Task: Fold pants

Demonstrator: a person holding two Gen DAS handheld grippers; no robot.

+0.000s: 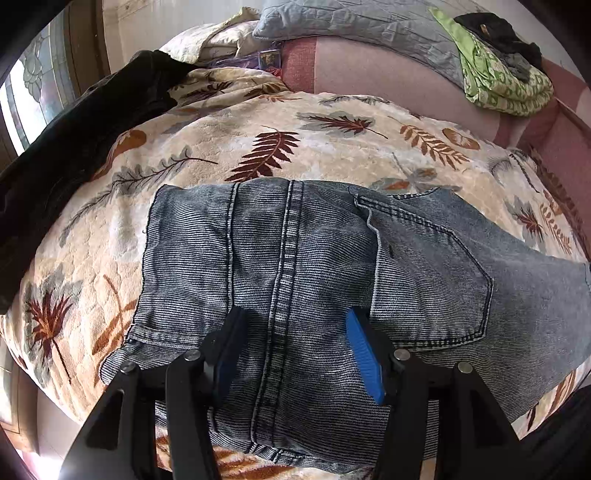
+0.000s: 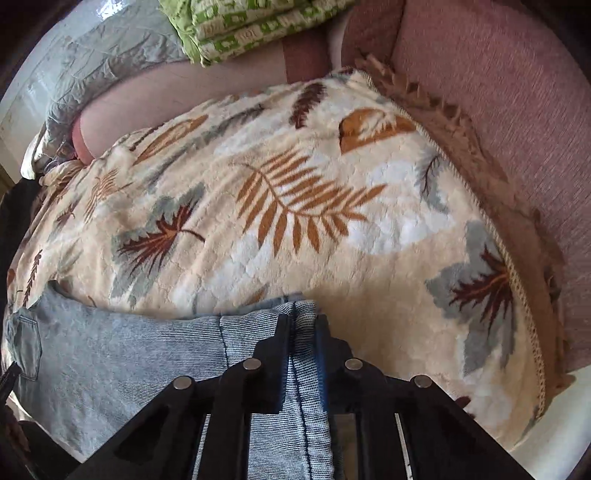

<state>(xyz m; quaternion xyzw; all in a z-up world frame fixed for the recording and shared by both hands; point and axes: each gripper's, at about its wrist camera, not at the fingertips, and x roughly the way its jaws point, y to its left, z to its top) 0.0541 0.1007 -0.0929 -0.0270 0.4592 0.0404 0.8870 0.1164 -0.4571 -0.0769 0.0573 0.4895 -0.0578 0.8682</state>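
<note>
On the bed: we see jeans point(image 1: 295, 266) on leaf blanket point(image 1: 258, 122).
Left gripper point(image 1: 295, 332): apart, above denim.
Right gripper point(image 2: 303, 325): clamped on jeans edge.
Advice: we'd keep edges aligned.

Right gripper point(image 2: 303, 325): its two black fingers are pinched tight on a fold of the jeans.
Jeans point(image 2: 110, 350): blue, spread out to the gripper's left, with a pocket at the far left.
Blanket point(image 2: 295, 206): fluffy, cream with leaves, under and ahead of the gripper.
Green cloth point(image 2: 243, 29): far ahead.
</note>
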